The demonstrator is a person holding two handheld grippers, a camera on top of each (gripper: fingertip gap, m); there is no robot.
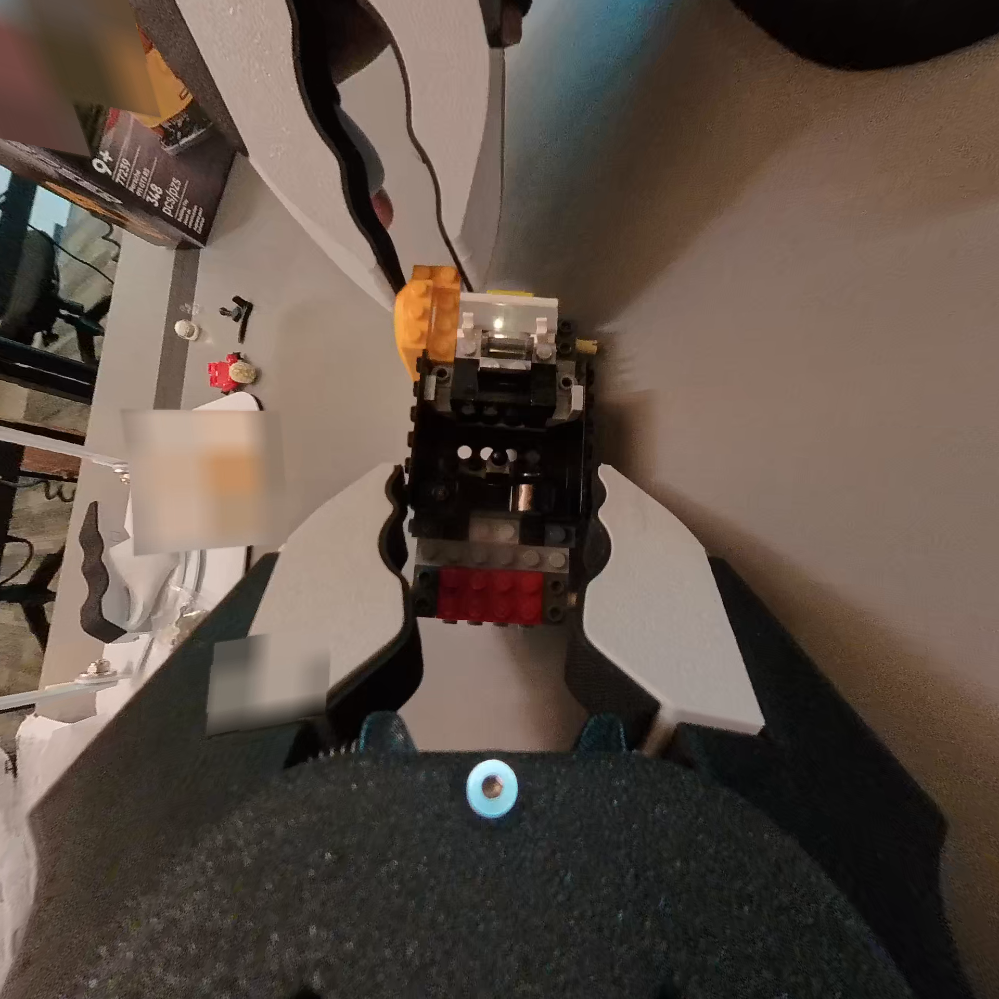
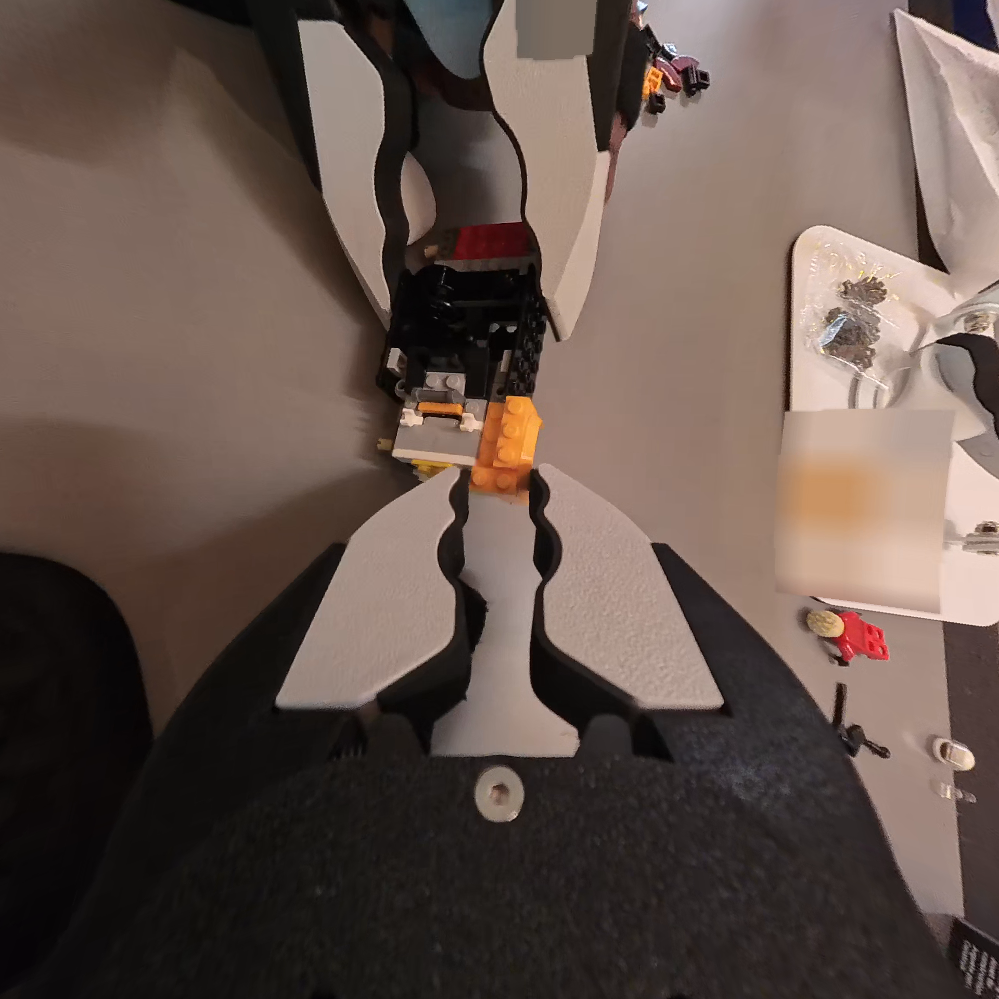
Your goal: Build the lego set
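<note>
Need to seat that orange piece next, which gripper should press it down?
Right. The right gripper already has its tips around the orange piece at its end of the model. The left gripper clamps the model's black middle, so it likely serves better as the brace.

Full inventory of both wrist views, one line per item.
Lego model: 1, black, red and grey, mid-table, clamped.
Orange piece: 1, orange, on model's end, in right gripper's tips.
Minifigure parts: 1 group, red and tan, table edge.
Loose small pieces: several, dark and orange, far side of table.
Parts bag: 1, clear, on white sheet.
Lego box: 1, dark, table corner.
Table: 1, grey.
Left gripper: shut on model.
Right gripper: shut on orange piece.
</note>
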